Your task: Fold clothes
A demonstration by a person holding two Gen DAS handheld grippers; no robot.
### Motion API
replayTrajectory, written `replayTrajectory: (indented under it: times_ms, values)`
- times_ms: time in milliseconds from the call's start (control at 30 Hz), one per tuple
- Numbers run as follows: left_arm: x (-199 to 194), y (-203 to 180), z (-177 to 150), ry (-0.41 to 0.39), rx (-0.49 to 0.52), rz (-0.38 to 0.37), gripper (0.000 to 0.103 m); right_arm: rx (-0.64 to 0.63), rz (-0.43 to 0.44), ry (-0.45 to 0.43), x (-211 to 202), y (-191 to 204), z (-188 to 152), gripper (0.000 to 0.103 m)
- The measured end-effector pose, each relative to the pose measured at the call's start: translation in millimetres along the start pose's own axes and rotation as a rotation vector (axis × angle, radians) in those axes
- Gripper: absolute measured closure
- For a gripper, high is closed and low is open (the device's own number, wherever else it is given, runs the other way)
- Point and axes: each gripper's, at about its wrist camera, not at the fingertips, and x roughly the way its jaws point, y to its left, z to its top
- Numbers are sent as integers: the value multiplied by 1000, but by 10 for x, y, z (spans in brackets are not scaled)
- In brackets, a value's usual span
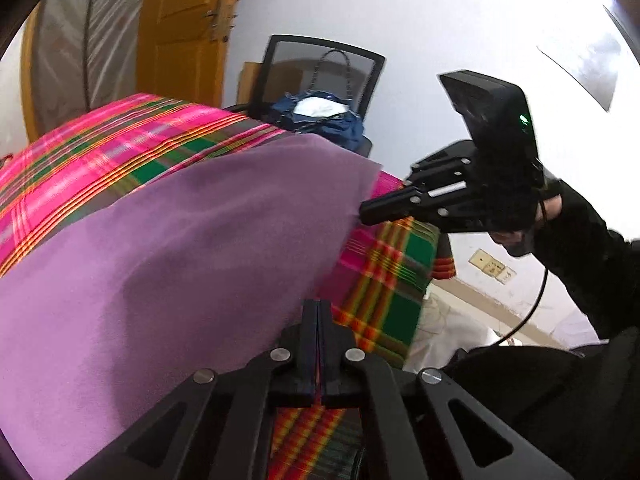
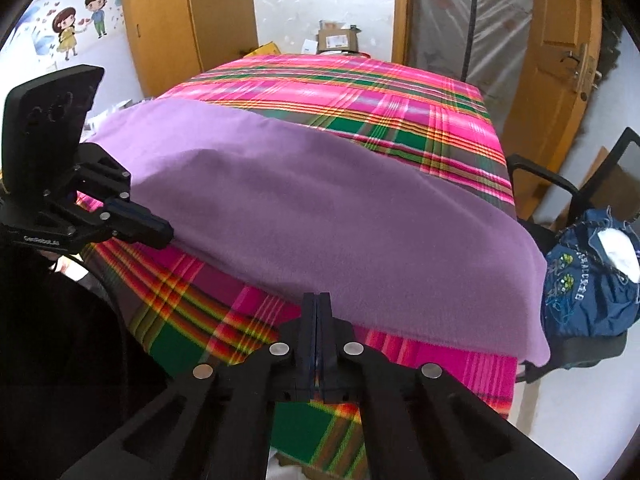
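A purple cloth [image 1: 180, 248] [image 2: 320, 200] lies spread across a table covered with a pink and green plaid cloth [image 1: 100, 152] [image 2: 360, 92]. My left gripper [image 1: 318, 308] has its jaws closed, tips pinching the purple cloth's near edge; in the right wrist view the left gripper [image 2: 167, 236] meets that edge at the left. My right gripper [image 2: 318, 300] is shut too, tips on the same near edge further right. From the left wrist view the right gripper [image 1: 364, 213] nips the cloth's border, held by a dark-sleeved arm [image 1: 580, 248]. The cloth bulges slightly between the two grips.
A black office chair [image 2: 560, 184] with a blue denim bag [image 1: 320, 120] [image 2: 588, 280] stands at the table's right end. A wooden door [image 2: 560, 60] and plastic sheeting [image 2: 460, 20] are behind. A cardboard box [image 2: 338, 40] sits beyond the far edge.
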Motion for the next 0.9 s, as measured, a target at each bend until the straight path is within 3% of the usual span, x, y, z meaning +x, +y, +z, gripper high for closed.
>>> replayTrajectory:
  times_ms: [100,200,233,633,667,800,900]
  values:
    - [-14,-2,14,-15,9,54,103,-9,-13,-23,-54,23,6,99]
    - [-26,10,35,-20,17,85,100,-26,-14,-70,-125,102,50,66]
    - [-15,16,39,-15,15,80,97,-38,-11,-67,-108,127,66,65]
    - [134,27,45,26,21,66,96,-77,8,-18,113,202,92,66]
    - [135,29,44,26,20,65,96,-78,8,-17,114,201,84,68]
    - [133,34,39,27,20,62,95,-76,8,-15,135,180,84,93]
    - [109,26,34,28,25,69,86,-78,5,-16,134,163,92,98]
